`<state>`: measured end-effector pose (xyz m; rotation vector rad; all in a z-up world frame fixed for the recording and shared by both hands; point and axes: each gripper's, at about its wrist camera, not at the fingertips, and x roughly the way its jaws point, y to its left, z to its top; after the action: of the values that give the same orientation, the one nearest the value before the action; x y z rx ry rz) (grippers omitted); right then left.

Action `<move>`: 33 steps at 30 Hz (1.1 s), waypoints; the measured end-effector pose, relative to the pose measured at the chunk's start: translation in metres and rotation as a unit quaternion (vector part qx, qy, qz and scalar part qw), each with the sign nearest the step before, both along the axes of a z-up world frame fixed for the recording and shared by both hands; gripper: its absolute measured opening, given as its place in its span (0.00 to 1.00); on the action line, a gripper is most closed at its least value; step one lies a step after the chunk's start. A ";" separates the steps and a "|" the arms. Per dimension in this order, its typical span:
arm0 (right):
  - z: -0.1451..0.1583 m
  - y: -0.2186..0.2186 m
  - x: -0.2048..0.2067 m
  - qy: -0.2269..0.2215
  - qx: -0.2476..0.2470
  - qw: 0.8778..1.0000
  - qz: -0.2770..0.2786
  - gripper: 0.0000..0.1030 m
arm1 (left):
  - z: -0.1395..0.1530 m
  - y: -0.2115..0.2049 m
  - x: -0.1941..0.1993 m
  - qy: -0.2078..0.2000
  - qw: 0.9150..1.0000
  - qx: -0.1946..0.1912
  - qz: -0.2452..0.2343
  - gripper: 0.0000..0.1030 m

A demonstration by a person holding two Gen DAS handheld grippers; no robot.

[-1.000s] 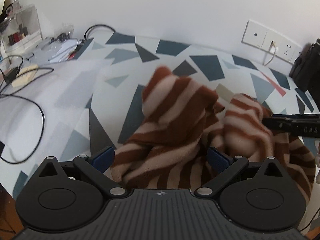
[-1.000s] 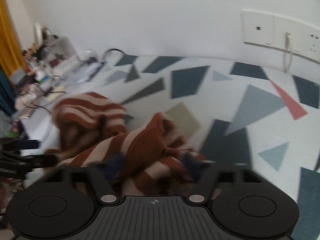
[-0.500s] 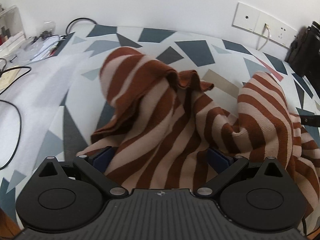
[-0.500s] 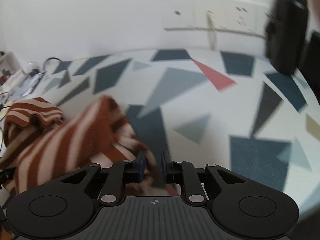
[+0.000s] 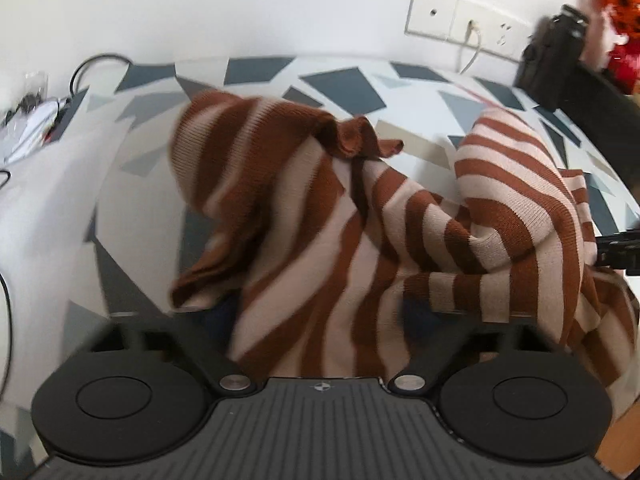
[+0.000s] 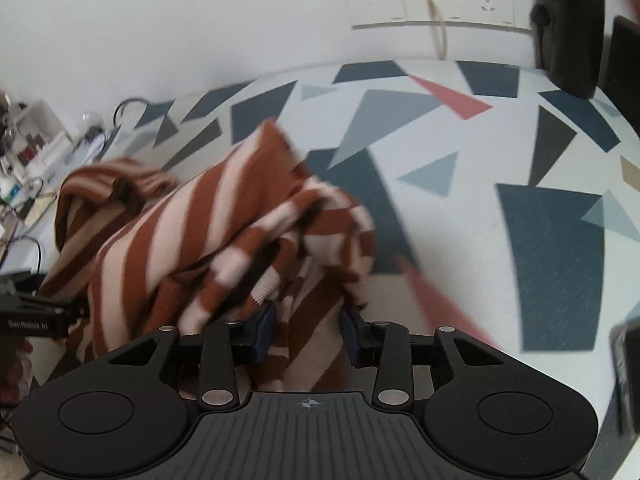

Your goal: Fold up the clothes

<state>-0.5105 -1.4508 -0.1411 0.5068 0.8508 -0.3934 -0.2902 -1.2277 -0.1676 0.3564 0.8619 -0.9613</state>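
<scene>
1. The striped sweater [image 5: 344, 216] lay bunched on the patterned bedsheet [image 6: 552, 240], not yet spread flat.
2. The left gripper [image 5: 320, 316] had just been closing; cloth sat between its jaws, but blur hid whether it was clamped.
3. The right gripper [image 6: 308, 328], pinched nearly together half a second earlier, had just been opening with cloth between its pads; contact could not be told.
4. Judgement: both were re-gripping; no fold had begun.

The left gripper [image 5: 320, 312] points down at a slant, and its jaws have just been closing, with striped cloth between them. The right gripper [image 6: 308, 328] points down at a slant too. Its jaws have just been opening a little, and cloth hangs between its blue pads [image 6: 266, 326].
</scene>
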 end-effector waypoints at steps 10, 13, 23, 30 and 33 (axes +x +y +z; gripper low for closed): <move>0.007 0.075 0.066 0.003 -0.064 0.997 0.049 0.29 | -0.007 0.026 0.042 0.022 0.995 -0.048 -0.089 0.46; 0.002 0.076 0.087 -0.006 -0.081 0.995 0.049 0.30 | -0.009 0.023 0.048 0.034 0.993 -0.062 -0.098 0.53; -0.013 0.024 0.097 -0.082 -0.051 0.988 0.124 0.38 | -0.023 0.021 0.026 -0.009 0.991 -0.128 -0.041 0.82; -0.022 0.015 0.073 -0.135 -0.044 0.980 0.141 0.46 | -0.025 0.016 0.010 -0.048 0.992 -0.110 -0.049 0.95; -0.026 0.019 0.066 -0.147 -0.061 0.977 0.144 0.50 | -0.026 0.016 0.011 -0.044 0.991 -0.113 -0.052 0.98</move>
<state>-0.4446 -1.4321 -0.1668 0.3115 0.5979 -0.0983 -0.2796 -1.2120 -0.1937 0.2490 0.6500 -1.1206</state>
